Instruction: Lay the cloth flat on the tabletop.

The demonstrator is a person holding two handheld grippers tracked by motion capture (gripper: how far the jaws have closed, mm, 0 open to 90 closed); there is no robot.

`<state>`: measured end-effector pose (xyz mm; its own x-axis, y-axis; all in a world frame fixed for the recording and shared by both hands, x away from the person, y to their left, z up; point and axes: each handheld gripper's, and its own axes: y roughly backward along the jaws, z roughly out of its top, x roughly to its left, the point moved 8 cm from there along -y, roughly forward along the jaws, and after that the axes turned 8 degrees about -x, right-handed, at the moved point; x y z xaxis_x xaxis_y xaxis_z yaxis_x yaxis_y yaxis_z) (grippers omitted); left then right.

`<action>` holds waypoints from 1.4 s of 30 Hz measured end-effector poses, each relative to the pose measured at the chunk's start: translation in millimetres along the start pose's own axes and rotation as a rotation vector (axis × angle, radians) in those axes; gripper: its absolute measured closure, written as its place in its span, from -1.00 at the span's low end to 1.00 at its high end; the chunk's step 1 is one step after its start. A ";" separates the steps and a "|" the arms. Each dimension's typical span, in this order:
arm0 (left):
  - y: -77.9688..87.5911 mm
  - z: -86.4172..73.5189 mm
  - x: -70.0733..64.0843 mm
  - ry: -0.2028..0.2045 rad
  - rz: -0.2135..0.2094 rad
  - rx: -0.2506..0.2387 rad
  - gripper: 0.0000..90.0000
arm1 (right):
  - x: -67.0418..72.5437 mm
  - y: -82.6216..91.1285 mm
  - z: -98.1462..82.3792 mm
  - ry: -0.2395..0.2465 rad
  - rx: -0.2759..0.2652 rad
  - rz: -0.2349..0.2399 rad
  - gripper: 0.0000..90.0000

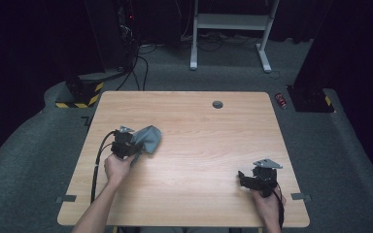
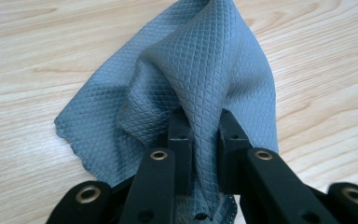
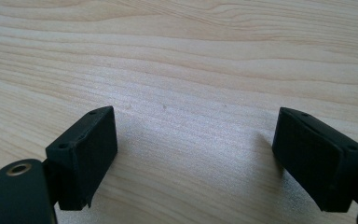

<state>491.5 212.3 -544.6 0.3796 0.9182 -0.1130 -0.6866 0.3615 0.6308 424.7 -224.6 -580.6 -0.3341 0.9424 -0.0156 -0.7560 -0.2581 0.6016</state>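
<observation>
1. Surface: light wood-grain table with rounded corners and a small round grommet near its far edge.
2. Room: dark, grey carpet; white desk frame behind, hazard-striped block far left.
3. Grey quilted cloth sits on the left half of the table, bunched into a peak; long axis runs from the jaws away and upward.
4. Left gripper: jaws clamped on a cloth fold.
5. Right gripper: jaws wide apart above bare wood, well apart from the cloth.

Bright evenly lit table, dark surroundings, soft shadows, sharp close-ups
</observation>
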 end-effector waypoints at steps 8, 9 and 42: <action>5.4 4.7 -16.9 -0.028 -0.040 -0.033 0.77 | 0.0 0.0 0.0 0.000 0.000 0.000 -0.70; 5.8 5.4 -18.4 -0.032 -0.043 -0.037 0.77 | 0.0 0.0 0.0 0.000 0.000 0.000 -0.70; -1.1 23.4 -105.6 -0.185 -0.212 -0.062 0.76 | -0.1 0.0 -0.1 0.002 0.001 0.000 -0.70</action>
<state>466.7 111.1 -515.4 0.6217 0.7779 -0.0916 -0.6140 0.5566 0.5596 424.6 -224.7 -580.6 -0.3353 0.9420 -0.0166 -0.7556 -0.2583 0.6020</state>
